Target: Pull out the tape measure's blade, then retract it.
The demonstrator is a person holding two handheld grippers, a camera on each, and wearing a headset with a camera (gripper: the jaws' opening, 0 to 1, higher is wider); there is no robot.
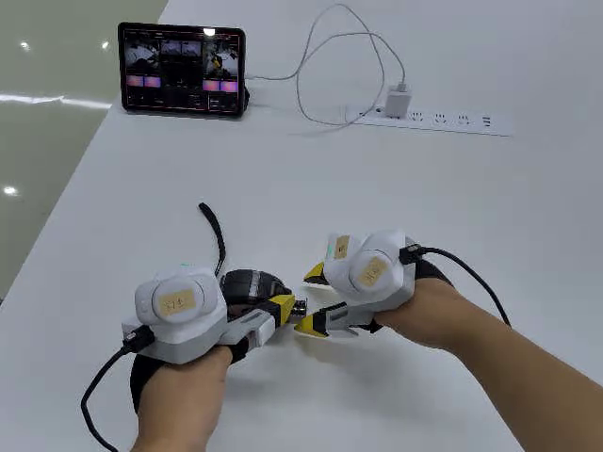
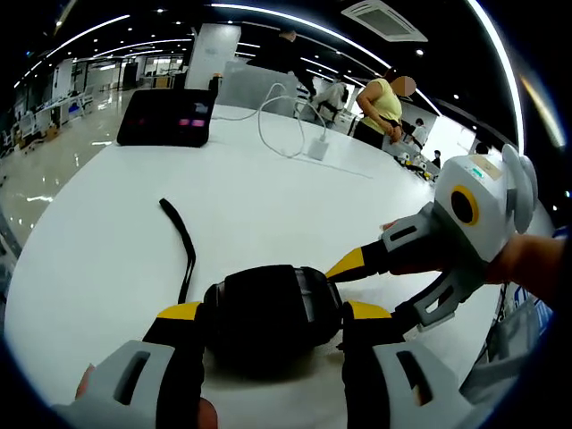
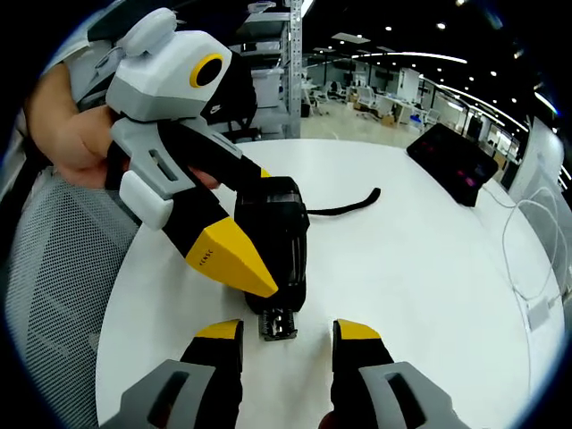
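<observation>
- Toward the near edge of the white counter (image 1: 424,207): black tape measure (image 1: 252,285), lying flat, its black strap (image 1: 215,231) trailing off across the surface toward the tablet (image 1: 182,68).
- Around the tape measure: left gripper (image 2: 273,313), yellow-tipped fingers (image 2: 179,313) spread wide and pressed against two opposite sides, gripping it.
- At the tape measure's mouth, on the side facing away from the left gripper: small metal end hook (image 3: 277,323), barely protruding, blade otherwise wound inside.
- Opposite, pointing at that mouth: right gripper (image 3: 288,331), fingers (image 3: 357,331) parted, one on either side of the end hook with a gap at each side, gripping nothing.
- In the head view, tips of both grippers just beside each other, the end hook between them.
</observation>
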